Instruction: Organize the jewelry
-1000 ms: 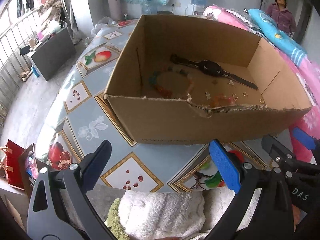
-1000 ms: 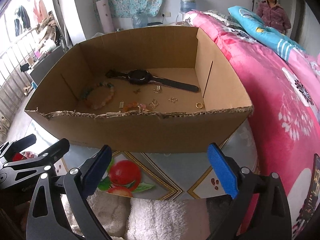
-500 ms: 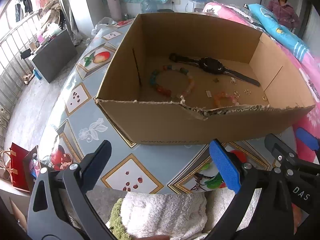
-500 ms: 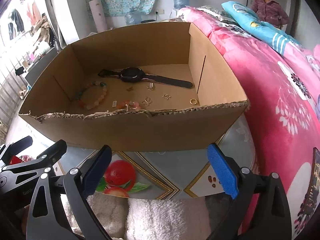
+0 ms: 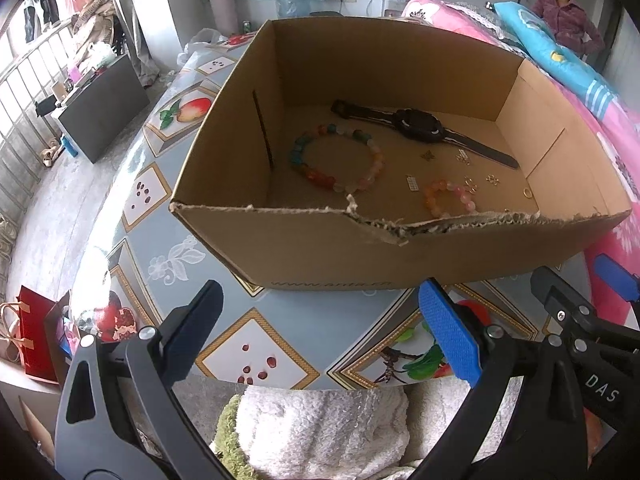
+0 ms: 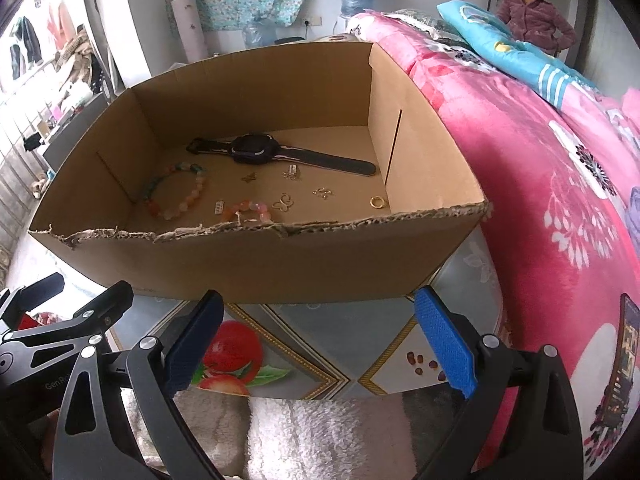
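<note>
Both claws spread, empty; jewelry [image 5: 336, 160] in box [image 5: 320, 252] ahead.

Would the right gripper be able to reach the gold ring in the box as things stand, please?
Probably yes. The right gripper, jaws open and empty, is outside the cardboard box; the gold ring lies alone near the right wall, so only the torn front wall must be cleared from above.
</note>
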Tool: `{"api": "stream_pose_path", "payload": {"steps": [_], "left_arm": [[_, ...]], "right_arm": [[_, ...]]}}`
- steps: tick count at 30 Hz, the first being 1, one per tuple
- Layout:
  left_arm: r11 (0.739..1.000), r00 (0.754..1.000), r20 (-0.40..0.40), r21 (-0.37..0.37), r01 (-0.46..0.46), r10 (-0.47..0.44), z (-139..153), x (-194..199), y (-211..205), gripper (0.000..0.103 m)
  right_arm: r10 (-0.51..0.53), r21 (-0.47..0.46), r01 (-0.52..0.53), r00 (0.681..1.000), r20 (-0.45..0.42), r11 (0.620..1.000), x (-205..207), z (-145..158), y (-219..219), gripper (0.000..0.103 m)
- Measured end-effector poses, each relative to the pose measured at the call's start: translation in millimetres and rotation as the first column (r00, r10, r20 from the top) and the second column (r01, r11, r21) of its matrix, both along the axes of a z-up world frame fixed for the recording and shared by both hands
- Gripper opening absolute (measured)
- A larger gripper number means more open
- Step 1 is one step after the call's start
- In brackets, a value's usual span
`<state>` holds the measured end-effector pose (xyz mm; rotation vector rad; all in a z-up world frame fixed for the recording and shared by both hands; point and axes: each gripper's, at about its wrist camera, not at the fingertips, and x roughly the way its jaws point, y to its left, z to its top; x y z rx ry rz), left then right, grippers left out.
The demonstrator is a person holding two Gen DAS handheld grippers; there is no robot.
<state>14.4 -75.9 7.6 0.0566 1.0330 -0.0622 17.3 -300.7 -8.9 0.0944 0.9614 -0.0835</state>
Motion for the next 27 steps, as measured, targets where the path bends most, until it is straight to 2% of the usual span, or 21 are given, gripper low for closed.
{"api": "stream_pose_path", "payload": {"steps": [27], "left_arm": [[1.000, 1.000, -0.022, -0.005, -0.009, 0.008, -4.5, 3.9, -4.5, 0.095]], "right_arm": [[-0.010, -0.016, 0.010, 1.000, -0.006, 1.000, 0.8, 0.7, -3.5, 0.094]]}}
